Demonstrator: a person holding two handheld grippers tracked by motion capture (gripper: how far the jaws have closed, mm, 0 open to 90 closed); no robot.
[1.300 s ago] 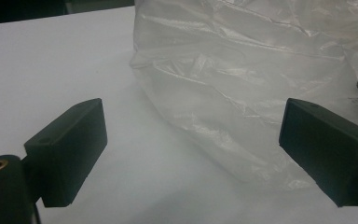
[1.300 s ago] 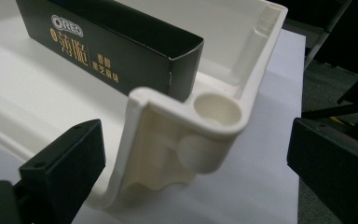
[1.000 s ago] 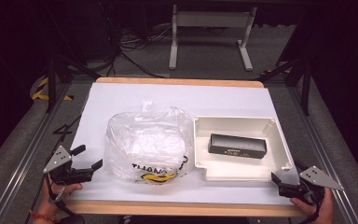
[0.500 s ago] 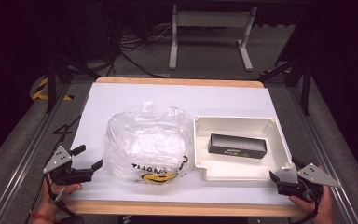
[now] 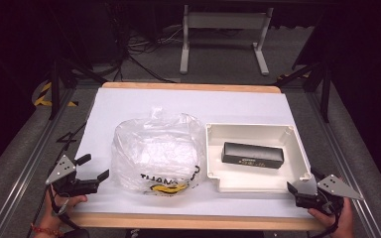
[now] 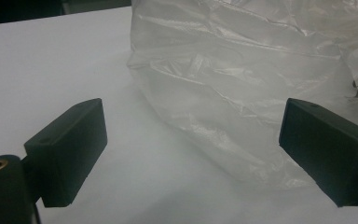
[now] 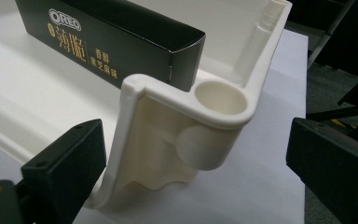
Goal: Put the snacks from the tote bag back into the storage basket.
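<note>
Barely shifted since earlier: right gripper (image 5: 303, 190) nudged toward tray (image 5: 258, 181) corner, jaws apart, empty.
Left gripper (image 5: 92, 167) spread beside plastic bag (image 5: 156, 151); light, limp, slippery — best pinched at a crumpled fold; Oreo box (image 5: 252, 155) lying in tray.

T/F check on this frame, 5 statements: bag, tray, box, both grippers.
1. The black Oreo cardboard box lies inside the cream plastic tray. True.
2. The crumpled clear plastic bag sits right of the tray. False: it sits to its left.
3. The left gripper is shut on the bag. False: its jaws stand open, holding nothing.
4. The right gripper faces the tray's near corner with jaws open. True.
5. The box stands upright on its end. False: it lies flat, lengthwise.
</note>
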